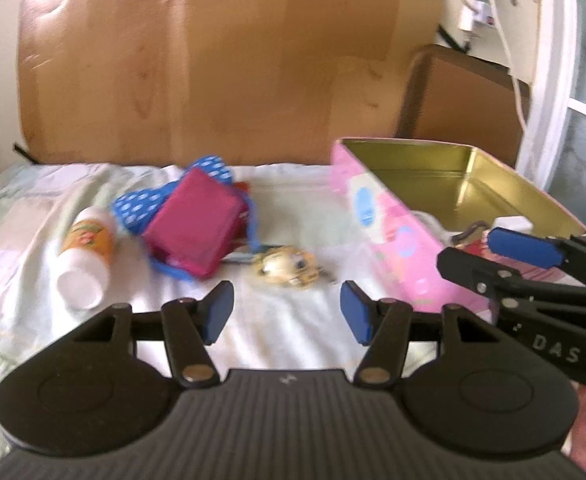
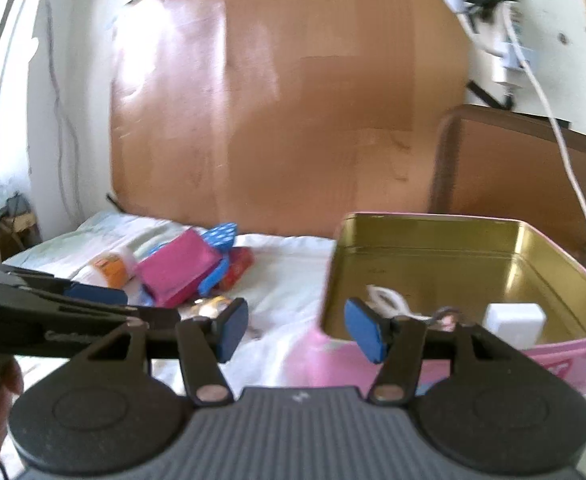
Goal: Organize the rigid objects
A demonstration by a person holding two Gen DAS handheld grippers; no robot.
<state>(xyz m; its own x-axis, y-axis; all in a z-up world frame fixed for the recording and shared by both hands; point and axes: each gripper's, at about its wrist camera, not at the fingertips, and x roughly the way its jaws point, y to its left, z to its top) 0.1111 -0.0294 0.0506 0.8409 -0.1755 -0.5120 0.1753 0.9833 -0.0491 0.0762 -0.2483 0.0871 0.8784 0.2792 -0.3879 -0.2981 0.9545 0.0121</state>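
Left gripper (image 1: 285, 312): jaws apart with nothing between the blue pads; it hangs over the pale sheet (image 1: 293, 216), aimed at the loose items, which I judge is where the next pick comes from.
Right gripper (image 2: 297, 330): also parted and empty; it faces the near rim of the tin, so it looks placed for loading or steadying the tin rather than for the pile.
Pink tin (image 2: 445, 276): one, lid off, gold inside, standing on the sheet to the right of the pile — probably the collecting box, set open so things can drop straight in.
Inside the tin: one white block (image 2: 515, 318), one white cord (image 2: 385, 300) and a small dark-and-red bit near the front wall, too blurred to name; so at least three things look stowed.
Bottle (image 1: 87, 252): one, white with an orange label, lying on its side at the left, apart from the rest.
Magenta box (image 1: 197, 224): one, tilted, leaning on the blue dotted item (image 1: 209, 168) — one of those, partly hidden under it.
Red packet (image 2: 239, 266): one, behind the box.
Small cream figure (image 1: 287, 270): one, just ahead of the left gripper, between pile and tin — the nearest candidate.
Still out: five by my count.
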